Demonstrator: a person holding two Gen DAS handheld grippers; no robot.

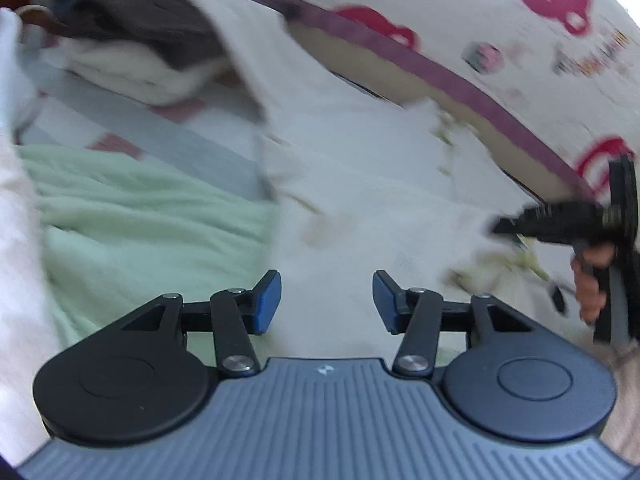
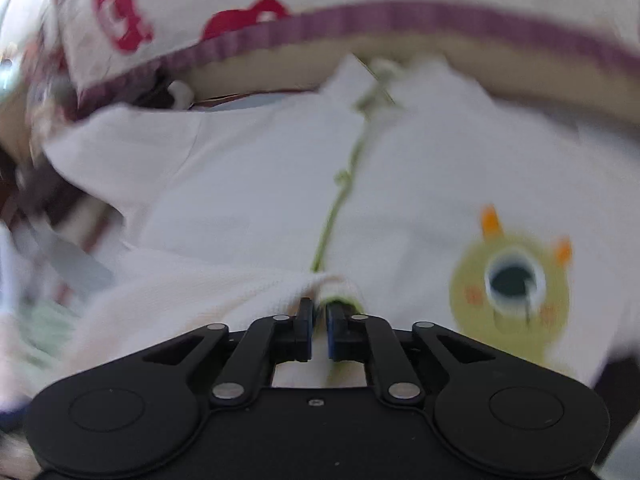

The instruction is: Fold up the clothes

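Observation:
A white baby garment [image 2: 248,184] with green trim and a green cartoon face [image 2: 510,284] is spread over the bed. My right gripper [image 2: 319,322] is shut on a bunched white and green edge of it. Seen from the left wrist, the same white garment [image 1: 352,184] lies ahead, and my left gripper [image 1: 327,300] hovers over it, open, with nothing between its blue pads [image 1: 269,300]. The right gripper [image 1: 520,226] shows at the far right of that view, held by a hand [image 1: 590,292], its tip on the garment's edge.
A pale green cloth [image 1: 132,216] lies left of the garment on a checked sheet [image 1: 132,128]. A pile of grey and white clothes [image 1: 144,48] sits at the back left. A quilt with red prints and a purple border [image 1: 460,80] rises behind the garment.

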